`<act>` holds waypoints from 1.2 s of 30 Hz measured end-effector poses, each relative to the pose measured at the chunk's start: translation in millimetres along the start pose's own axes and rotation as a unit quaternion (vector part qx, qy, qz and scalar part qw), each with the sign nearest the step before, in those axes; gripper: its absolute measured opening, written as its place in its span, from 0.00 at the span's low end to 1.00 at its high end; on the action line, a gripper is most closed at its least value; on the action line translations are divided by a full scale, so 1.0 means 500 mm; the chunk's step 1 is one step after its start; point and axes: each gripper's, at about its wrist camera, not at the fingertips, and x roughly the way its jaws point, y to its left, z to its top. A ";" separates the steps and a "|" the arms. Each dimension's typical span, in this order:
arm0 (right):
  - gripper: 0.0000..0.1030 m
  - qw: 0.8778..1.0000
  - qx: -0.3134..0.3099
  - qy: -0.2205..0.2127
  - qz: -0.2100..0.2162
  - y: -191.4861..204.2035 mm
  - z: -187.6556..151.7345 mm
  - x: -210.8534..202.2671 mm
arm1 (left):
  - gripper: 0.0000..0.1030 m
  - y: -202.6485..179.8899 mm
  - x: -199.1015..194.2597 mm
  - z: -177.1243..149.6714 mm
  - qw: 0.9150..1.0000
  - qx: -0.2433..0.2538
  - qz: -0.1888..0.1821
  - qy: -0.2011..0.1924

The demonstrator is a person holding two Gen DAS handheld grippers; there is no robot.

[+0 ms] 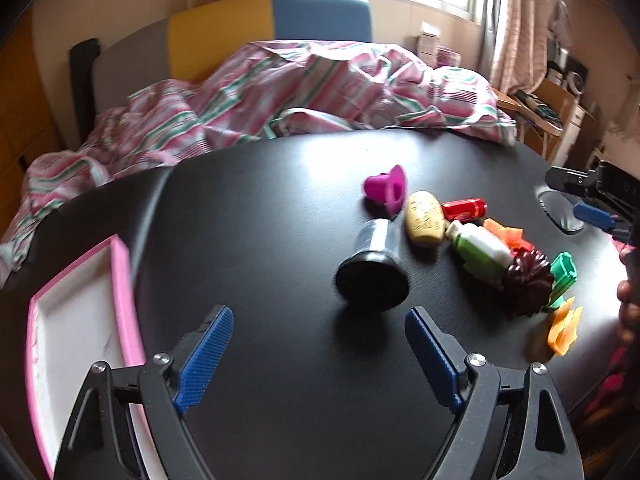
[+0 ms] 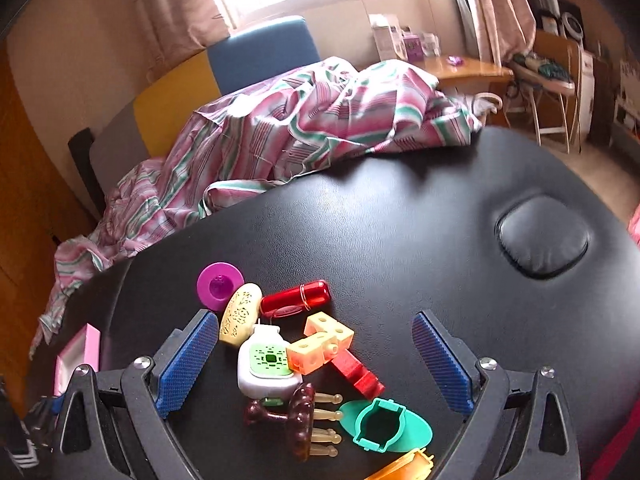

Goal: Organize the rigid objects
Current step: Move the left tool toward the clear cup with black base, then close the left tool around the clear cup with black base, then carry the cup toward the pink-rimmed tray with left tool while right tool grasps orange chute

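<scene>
A pile of small rigid objects lies on the black table [image 1: 280, 208]: a magenta funnel-shaped piece [image 1: 386, 190], a cream oval piece [image 1: 425, 219], a red capsule [image 1: 464, 210], a white and green bottle [image 1: 482, 248], a dark brown brush [image 1: 527, 282], a green holder [image 1: 563, 276] and an orange piece [image 1: 565, 330]. A black cup [image 1: 373, 266] lies on its side just ahead of my open, empty left gripper [image 1: 318, 354]. My right gripper [image 2: 314, 364] is open and empty, with the bottle [image 2: 267, 368], peach blocks [image 2: 320, 344], a red block [image 2: 356, 372] and the brush [image 2: 298, 416] between its fingers.
A pink-rimmed white tray [image 1: 80, 332] sits at the table's left edge. A bed with a striped pink blanket [image 1: 280, 92] lies behind the table. A round padded dimple [image 2: 542, 242] is in the table at the right. The right gripper also shows at the left wrist view's right edge [image 1: 592, 200].
</scene>
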 end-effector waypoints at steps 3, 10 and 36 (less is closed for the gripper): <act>0.96 1.000 0.013 0.005 0.006 -0.008 0.001 0.004 | 0.86 -0.015 0.036 0.026 1.000 0.007 -0.018 0.011; 0.96 1.000 0.007 0.012 0.013 -0.001 -0.002 0.011 | 0.86 -0.063 0.111 0.062 0.998 0.062 -0.008 0.031; 0.80 0.995 0.079 0.060 0.033 -0.051 -0.007 0.040 | 0.42 -0.042 0.110 -0.060 0.998 -0.011 -0.043 0.055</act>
